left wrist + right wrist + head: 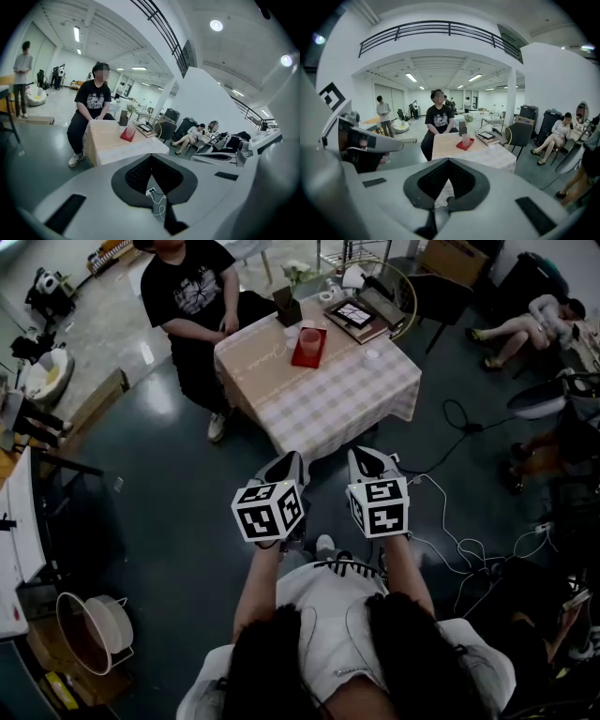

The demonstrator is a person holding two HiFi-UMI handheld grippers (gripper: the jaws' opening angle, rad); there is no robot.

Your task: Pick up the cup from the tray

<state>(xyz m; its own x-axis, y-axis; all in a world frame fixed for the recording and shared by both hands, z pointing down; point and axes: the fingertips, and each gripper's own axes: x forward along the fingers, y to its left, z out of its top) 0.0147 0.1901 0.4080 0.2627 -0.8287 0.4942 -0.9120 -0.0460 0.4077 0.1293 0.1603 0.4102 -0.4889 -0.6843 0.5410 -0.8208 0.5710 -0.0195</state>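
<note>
A pale pink translucent cup [310, 339] stands upright on a small red tray [306, 356] at the far side of a checked-cloth table [328, 404]. It also shows as the cup [465, 139] on the tray [464, 146] in the right gripper view, and as the cup [131, 127] in the left gripper view. My left gripper [284, 468] and right gripper [373, 463] hang side by side over the floor, short of the table's near edge and far from the cup. Both are shut, with nothing between the jaws [152, 155] [449, 160].
A person in a black T-shirt [187, 292] sits at the table's far left side. A dark box with flowers [288, 307], a stack of books with a tablet [357, 316] and a small white dish [371, 356] share the table. A chair [437, 294] stands beyond it; cables [459, 540] trail over the floor at right.
</note>
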